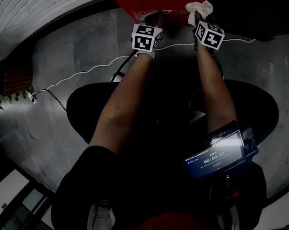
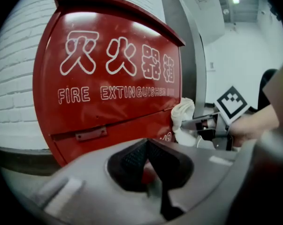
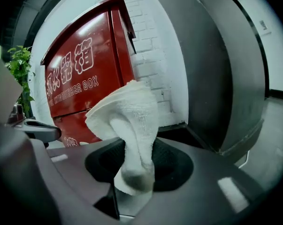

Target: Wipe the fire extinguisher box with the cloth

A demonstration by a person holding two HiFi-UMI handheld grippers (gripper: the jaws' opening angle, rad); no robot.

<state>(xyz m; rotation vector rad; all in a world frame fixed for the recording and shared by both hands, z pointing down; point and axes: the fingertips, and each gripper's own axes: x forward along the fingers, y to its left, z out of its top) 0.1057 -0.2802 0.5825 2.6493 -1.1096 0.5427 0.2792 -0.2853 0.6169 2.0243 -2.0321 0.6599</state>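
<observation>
The fire extinguisher box (image 2: 108, 78) stands against the white brick wall (image 3: 150, 64), with its red front turned toward the person, and both grippers are held up close to that front.

The right gripper (image 3: 134, 149) has its jaws pinched on the white cloth (image 3: 127, 121). A folded bunch of the cloth sticks out past the tips, probably so that the soft towel and not the hard jaw meets the paint. In the left gripper view the cloth sits at the box's right edge, beside the seam above the lower panel. It looks touching or just beside the metal, but I cannot tell which.

The left gripper (image 2: 147, 146) is before the lower panel of the box. Its jaws are pressed together at the tips with nothing between them, so it seems only to wait and keep out of the way.

I judge that the wiping is at its beginning — the cloth is at one edge, and the wide front with the lettering remains to be covered.
</observation>
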